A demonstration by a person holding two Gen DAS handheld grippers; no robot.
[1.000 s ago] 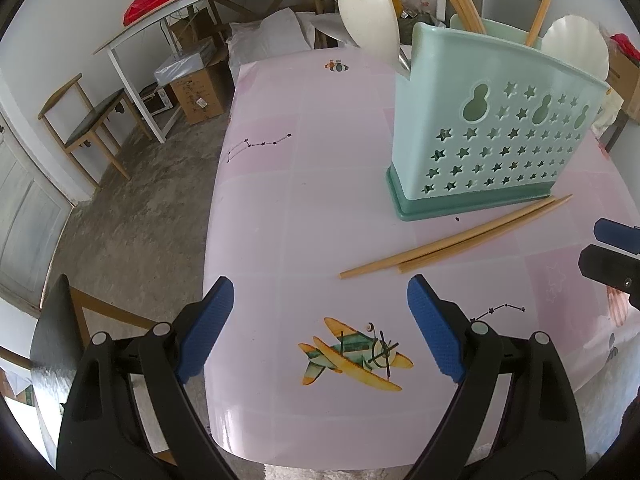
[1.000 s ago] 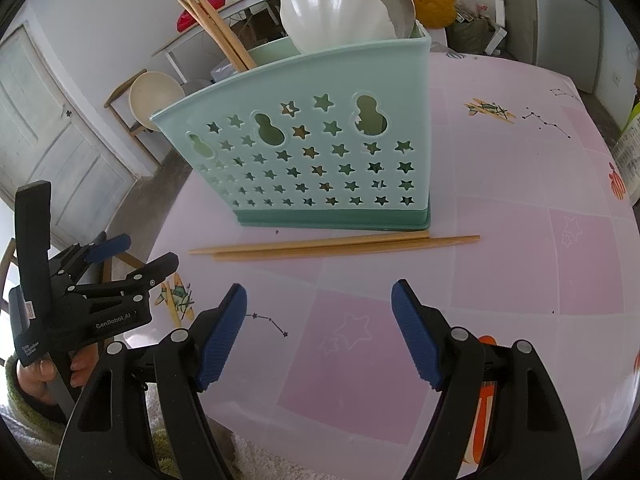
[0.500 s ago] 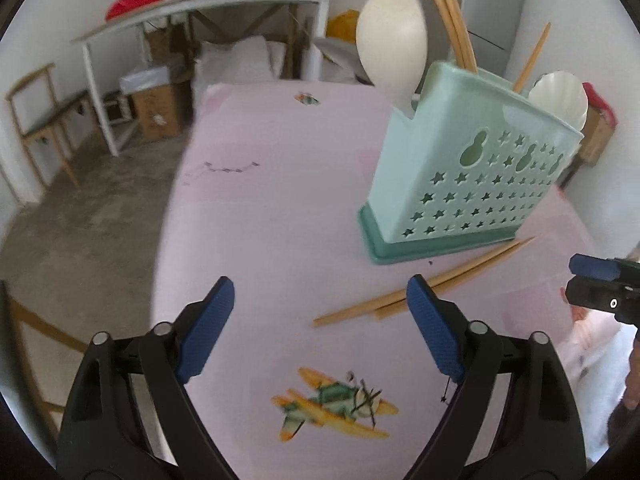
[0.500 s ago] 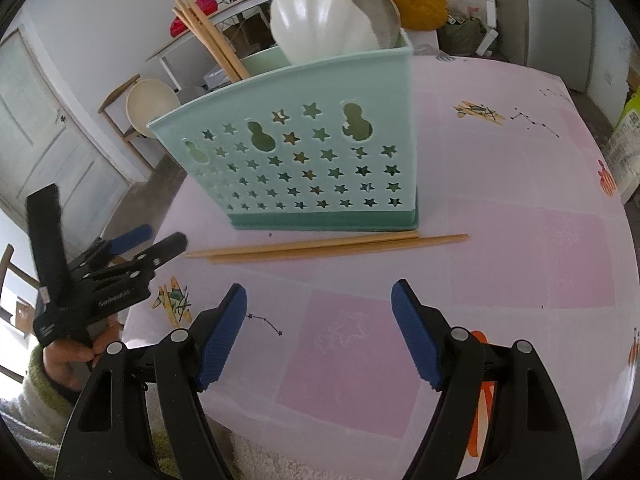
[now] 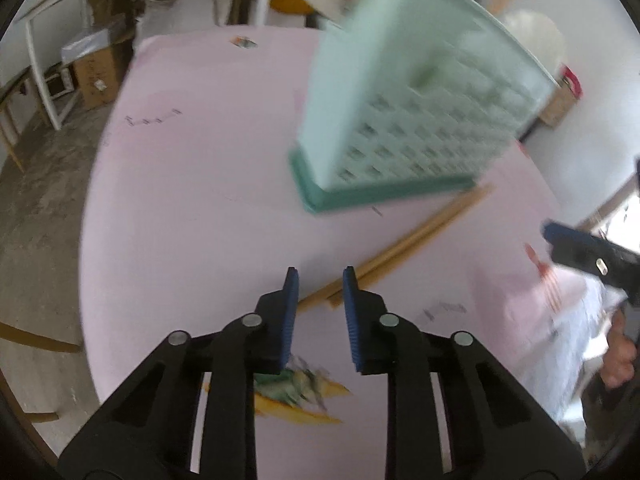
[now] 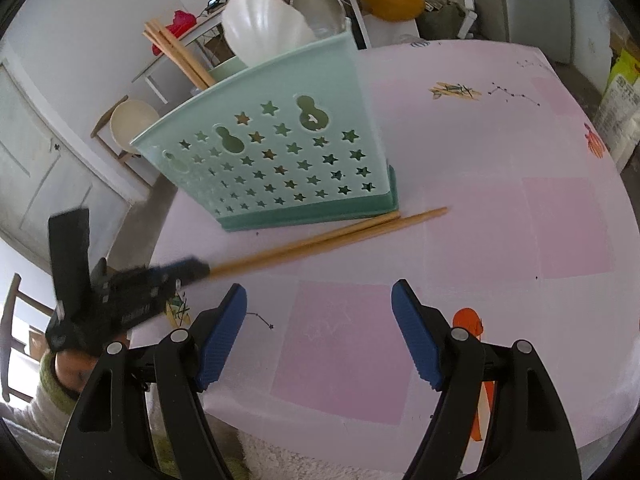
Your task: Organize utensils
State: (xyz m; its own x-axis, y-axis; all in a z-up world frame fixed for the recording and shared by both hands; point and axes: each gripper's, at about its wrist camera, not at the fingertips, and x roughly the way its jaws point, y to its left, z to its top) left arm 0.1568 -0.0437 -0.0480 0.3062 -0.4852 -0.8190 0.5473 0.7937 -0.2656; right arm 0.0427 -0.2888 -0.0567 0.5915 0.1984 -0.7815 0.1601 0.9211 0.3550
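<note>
A pair of wooden chopsticks (image 6: pixel 332 238) lies on the pink table in front of a mint green utensil holder (image 6: pixel 276 160). The holder holds more chopsticks and white spoons. My left gripper (image 5: pixel 318 292) is at the near end of the chopsticks (image 5: pixel 412 236), jaws narrowed to a small gap around their tips. In the right wrist view the left gripper (image 6: pixel 188 270) sits over that end. Whether it grips them is unclear. My right gripper (image 6: pixel 320 312) is open and empty, held above the table in front of the chopsticks. The holder (image 5: pixel 400 120) is blurred in the left wrist view.
The pink tablecloth (image 6: pixel 500 160) has printed planes and stars. A wooden chair (image 6: pixel 132 120) with a bowl stands beyond the table edge. A white workbench (image 5: pixel 80 20) with boxes under it stands at the far left. The table's near edge is just below my right gripper.
My left gripper has moved forward and down to the near end of the chopsticks and its jaws have closed from wide open to a narrow gap. The right gripper has tilted slightly.
</note>
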